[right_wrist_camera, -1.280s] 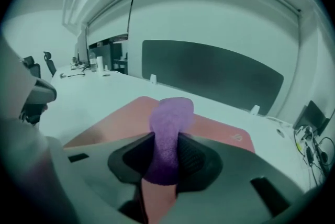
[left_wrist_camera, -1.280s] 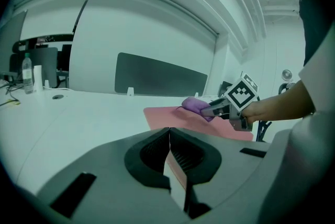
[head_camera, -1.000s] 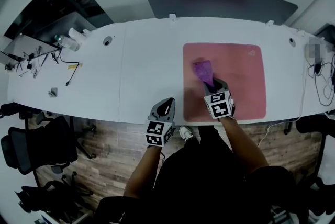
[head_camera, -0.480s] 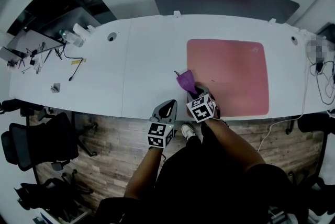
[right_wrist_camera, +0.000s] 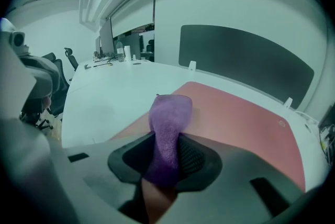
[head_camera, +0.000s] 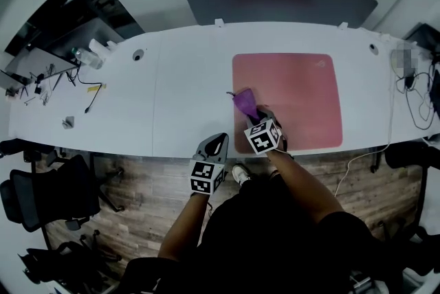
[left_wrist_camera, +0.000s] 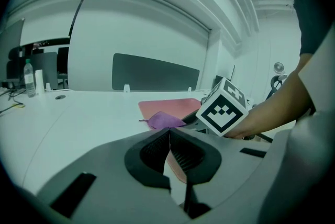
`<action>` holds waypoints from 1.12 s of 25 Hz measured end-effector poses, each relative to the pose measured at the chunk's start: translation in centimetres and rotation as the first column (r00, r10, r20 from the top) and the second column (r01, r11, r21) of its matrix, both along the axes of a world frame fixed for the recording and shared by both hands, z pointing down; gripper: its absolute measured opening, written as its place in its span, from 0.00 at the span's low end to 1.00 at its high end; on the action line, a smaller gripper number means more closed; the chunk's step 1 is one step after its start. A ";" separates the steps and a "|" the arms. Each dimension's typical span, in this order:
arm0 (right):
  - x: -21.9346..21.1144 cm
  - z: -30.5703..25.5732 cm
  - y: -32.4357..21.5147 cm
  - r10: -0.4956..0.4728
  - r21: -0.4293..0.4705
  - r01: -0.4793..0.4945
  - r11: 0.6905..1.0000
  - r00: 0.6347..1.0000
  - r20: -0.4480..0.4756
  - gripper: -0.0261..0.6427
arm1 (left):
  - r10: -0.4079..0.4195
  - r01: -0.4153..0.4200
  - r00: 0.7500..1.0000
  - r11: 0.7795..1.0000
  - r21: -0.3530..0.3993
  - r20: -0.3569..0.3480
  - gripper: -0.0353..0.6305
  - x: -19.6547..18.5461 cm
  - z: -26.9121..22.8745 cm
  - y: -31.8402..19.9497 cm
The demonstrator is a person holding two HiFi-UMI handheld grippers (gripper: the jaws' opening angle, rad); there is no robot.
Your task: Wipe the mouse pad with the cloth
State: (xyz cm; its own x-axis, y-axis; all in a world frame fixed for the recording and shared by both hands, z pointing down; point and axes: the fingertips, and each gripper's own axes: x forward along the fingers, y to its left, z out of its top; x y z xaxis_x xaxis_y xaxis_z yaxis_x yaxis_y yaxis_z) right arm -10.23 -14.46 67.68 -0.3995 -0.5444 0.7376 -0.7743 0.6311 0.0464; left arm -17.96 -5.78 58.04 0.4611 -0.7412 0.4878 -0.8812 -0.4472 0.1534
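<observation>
Cloth (head_camera: pixel 244 102) now sits inside the mouse pad's left edge, after hanging over that edge half a second ago and lying nearer the pad's middle a second ago. Right gripper (head_camera: pixel 253 114) has its jaws clamped on the purple cloth; the free end sticks out toward 11 o'clock and rests on the pink mouse pad (head_camera: pixel 295 93) at about the pad's 8 o'clock. Right gripper view: cloth (right_wrist_camera: pixel 170 113) is pinched between the pads, with the mouse pad (right_wrist_camera: pixel 235 113) running off toward 2 o'clock. Left gripper (head_camera: pixel 214 145) is at the near edge of the white desk (head_camera: pixel 185 93), at 7 o'clock from the right one, jaws pressed together on nothing (left_wrist_camera: pixel 169 136). Dark panel (head_camera: pixel 282 3) stands behind the desk at 12 o'clock.
</observation>
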 end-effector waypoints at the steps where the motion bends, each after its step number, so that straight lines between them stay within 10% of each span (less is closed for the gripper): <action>1: 0.8 0.0 -0.2 0.009 -0.001 -0.009 1.000 1.000 -0.004 0.23 | 0.003 -0.003 1.000 1.000 0.001 0.001 0.09 0.3 -0.1 0.0; 18: 18.4 0.0 -2.0 0.203 0.037 -0.200 0.979 0.974 -0.105 0.23 | 0.070 -0.070 0.997 0.998 0.007 -0.020 0.09 9.1 -0.8 1.5; 28: 31.0 0.1 -1.6 0.412 0.028 -0.412 0.911 0.903 -0.125 0.23 | 0.111 -0.111 0.994 0.994 0.004 -0.013 0.09 11.6 -1.0 3.0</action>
